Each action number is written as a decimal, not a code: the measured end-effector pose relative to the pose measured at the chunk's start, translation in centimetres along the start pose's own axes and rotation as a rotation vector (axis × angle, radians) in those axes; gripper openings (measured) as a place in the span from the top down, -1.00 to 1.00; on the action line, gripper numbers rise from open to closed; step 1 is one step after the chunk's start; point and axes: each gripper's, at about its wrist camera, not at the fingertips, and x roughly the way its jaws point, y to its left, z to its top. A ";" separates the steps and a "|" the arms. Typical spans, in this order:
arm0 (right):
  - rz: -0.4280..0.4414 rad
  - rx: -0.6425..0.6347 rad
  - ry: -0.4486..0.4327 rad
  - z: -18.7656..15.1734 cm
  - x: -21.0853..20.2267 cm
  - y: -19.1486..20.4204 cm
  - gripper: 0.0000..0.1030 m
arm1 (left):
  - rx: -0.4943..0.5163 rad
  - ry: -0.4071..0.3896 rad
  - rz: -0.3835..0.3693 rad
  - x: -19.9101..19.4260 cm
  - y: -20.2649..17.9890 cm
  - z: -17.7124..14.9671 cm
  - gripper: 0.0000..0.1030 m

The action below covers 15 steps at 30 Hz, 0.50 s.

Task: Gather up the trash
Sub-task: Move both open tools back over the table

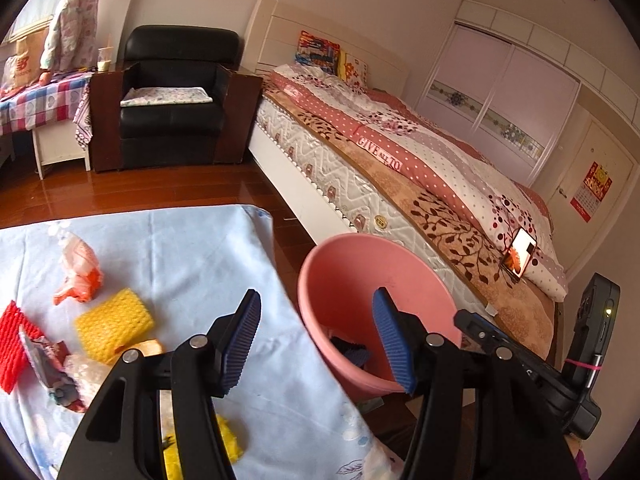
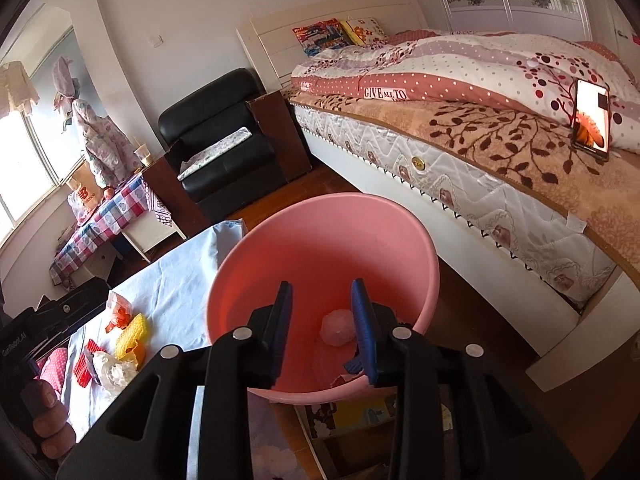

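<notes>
**Both claws empty at the bin**

Your right claw (image 2: 322, 330) hangs partly spread over the round pink plastic bin (image 2: 320, 240), pinching nothing; a crumpled pale wad (image 2: 337, 327) lies inside, likely just dropped. Your left claw (image 1: 316, 336) gapes wide and empty, between bin and blue-clothed bench (image 1: 192, 248), where the yellow foam net (image 1: 114, 324) and other wrappers wait.

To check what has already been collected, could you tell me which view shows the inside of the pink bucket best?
The right wrist view: it looks down into the pink bucket, showing a crumpled white wad. The left wrist view shows the bucket side-on, its bottom mostly hidden.
</notes>
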 end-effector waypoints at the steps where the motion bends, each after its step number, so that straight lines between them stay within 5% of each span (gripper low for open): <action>1: 0.007 -0.006 -0.001 0.0 -0.1 0.3 0.39 | -0.003 -0.005 0.006 -0.5 0.5 0.0 -0.11; 15: 0.152 -0.132 0.082 -2.8 0.0 7.5 0.40 | -0.072 -0.125 0.212 -9.6 9.6 -1.1 -0.11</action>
